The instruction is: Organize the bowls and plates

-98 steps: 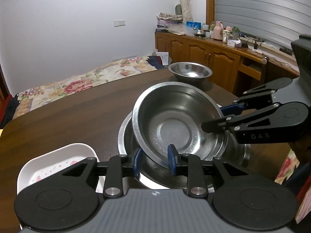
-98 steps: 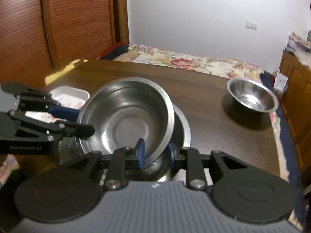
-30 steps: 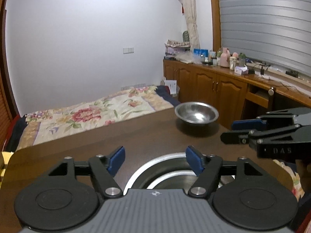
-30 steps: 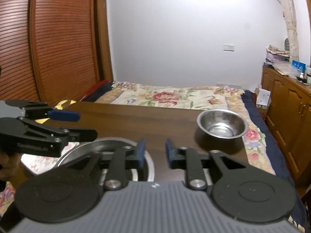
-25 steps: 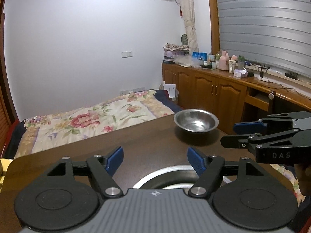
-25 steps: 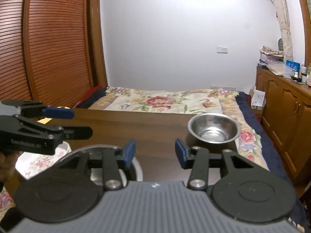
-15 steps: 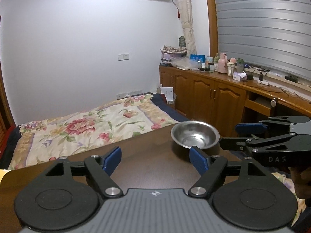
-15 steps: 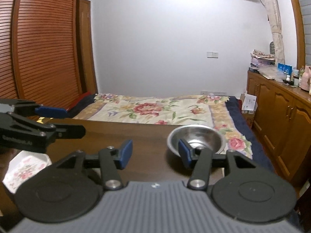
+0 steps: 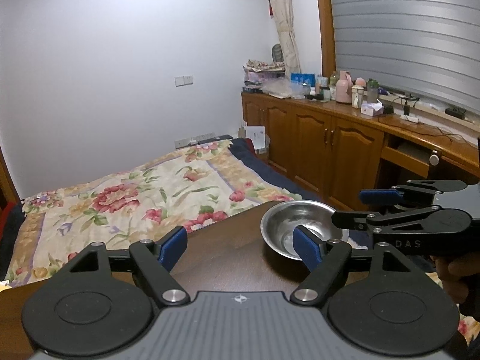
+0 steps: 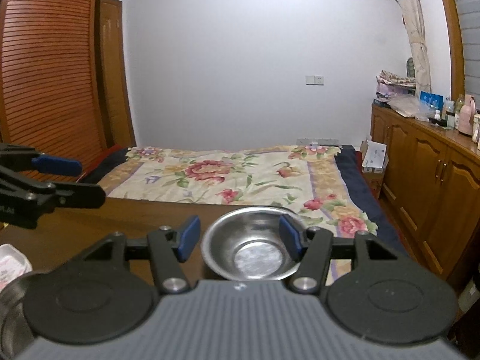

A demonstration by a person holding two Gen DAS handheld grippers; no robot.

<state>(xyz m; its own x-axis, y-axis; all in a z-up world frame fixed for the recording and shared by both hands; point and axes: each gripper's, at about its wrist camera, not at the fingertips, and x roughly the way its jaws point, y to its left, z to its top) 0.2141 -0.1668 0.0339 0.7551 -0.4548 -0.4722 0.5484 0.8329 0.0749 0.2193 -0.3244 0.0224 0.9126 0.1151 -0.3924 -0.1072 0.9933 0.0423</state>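
The steel bowl point(image 10: 251, 241) sits near the bench point(image 9: 228, 249) far edge, by the bed point(image 10: 240, 174). The right hand-held gripper point(image 10: 240, 238) frames it, jaws opening, pads off it. The left hand-held gripper point(image 9: 240, 247) gapes empty.

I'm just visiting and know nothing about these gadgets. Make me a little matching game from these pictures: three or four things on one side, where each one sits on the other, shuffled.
Things:
1. steel bowl
2. flowered bedspread
3. pink jug
4. white flowered dish

Places:
A. on the wooden cabinet under the window
B. at the left edge of the right wrist view, on the table
C. near the table's far corner, in front of the right claw
D. beyond the table's far edge

Pairs: 1-C, 2-D, 3-A, 4-B
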